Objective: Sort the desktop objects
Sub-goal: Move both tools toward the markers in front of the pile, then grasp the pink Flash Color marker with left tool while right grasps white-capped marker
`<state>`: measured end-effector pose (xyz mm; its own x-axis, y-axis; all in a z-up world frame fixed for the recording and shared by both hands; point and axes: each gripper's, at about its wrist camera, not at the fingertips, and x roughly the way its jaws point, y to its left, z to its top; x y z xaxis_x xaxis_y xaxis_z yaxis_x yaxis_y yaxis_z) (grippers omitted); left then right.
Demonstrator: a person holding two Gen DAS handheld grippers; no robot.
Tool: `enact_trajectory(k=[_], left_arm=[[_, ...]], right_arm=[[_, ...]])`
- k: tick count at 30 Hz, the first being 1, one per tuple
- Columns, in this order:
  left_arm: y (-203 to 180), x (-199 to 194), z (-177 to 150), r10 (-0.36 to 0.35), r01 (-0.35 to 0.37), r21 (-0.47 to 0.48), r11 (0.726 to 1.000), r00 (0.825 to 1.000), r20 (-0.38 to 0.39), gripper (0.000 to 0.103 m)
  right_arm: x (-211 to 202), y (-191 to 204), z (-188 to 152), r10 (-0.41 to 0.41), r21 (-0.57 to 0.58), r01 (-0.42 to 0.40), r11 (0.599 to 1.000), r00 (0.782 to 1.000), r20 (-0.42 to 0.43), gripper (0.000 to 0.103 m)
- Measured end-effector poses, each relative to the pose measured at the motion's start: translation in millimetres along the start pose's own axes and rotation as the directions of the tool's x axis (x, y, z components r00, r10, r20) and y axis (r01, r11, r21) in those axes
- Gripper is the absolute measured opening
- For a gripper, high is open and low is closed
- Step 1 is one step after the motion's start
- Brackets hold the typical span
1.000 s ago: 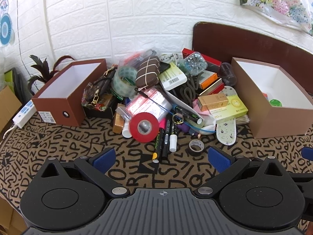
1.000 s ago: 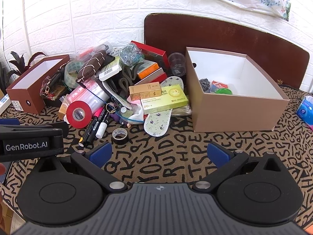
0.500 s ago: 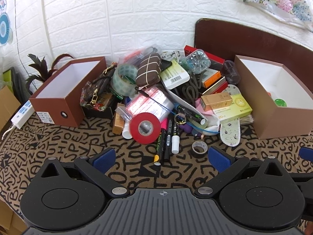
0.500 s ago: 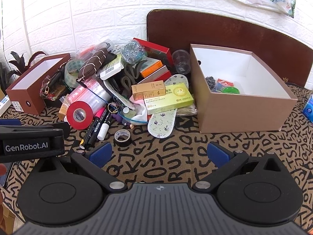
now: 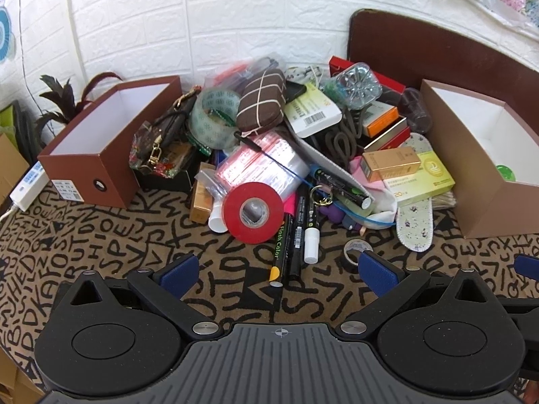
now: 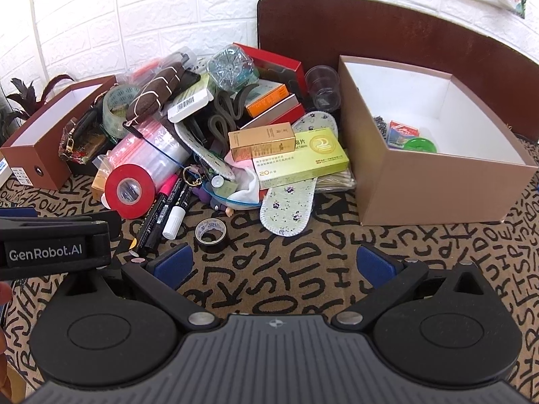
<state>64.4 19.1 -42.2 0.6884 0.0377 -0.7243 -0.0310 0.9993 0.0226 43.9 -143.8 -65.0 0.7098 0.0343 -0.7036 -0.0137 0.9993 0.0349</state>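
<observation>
the tan box (image 6: 434,181) held a green disc (image 6: 419,144) and a small card pack (image 6: 402,131). the brown box (image 5: 111,141) showed only white inside. the left gripper (image 5: 278,271) and right gripper (image 6: 274,262) both stood wide apart, gripping nothing

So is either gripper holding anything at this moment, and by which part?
Nothing is held. The left gripper and right gripper are both open and empty, above the patterned cloth short of the pile.

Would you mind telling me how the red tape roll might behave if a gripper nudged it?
The red tape roll leans on edge against the plastic bags, so it may roll or topple. It looks rigid and probably light.
</observation>
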Motion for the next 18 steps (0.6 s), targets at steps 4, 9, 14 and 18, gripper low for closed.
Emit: enact_trajectory(k=[4, 9, 14, 18], left_arm=[[5, 13, -1, -0.018, 0.018, 0.002, 1.0, 1.0, -0.001, 0.103], [21, 41, -10, -0.045, 0.045, -0.018, 0.999, 0.999, -0.019, 0.103], [32, 71, -12, -0.081, 0.079, -0.032, 0.996, 0.995, -0.053, 0.103], [36, 95, -13, -0.116, 0.112, -0.039, 0.993, 0.987, -0.11, 0.087]], right_arm=[[12, 0, 1, 0.012, -0.007, -0.012, 1.0, 1.0, -0.005, 0.103], [39, -1, -4, 0.027, -0.022, -0.027, 0.999, 1.0, -0.014, 0.103], [68, 1, -7, 0.046, -0.034, -0.047, 0.998, 0.999, -0.029, 0.103], [86, 5, -10, 0.101, -0.032, -0.103, 0.994, 0.994, -0.043, 0.095]])
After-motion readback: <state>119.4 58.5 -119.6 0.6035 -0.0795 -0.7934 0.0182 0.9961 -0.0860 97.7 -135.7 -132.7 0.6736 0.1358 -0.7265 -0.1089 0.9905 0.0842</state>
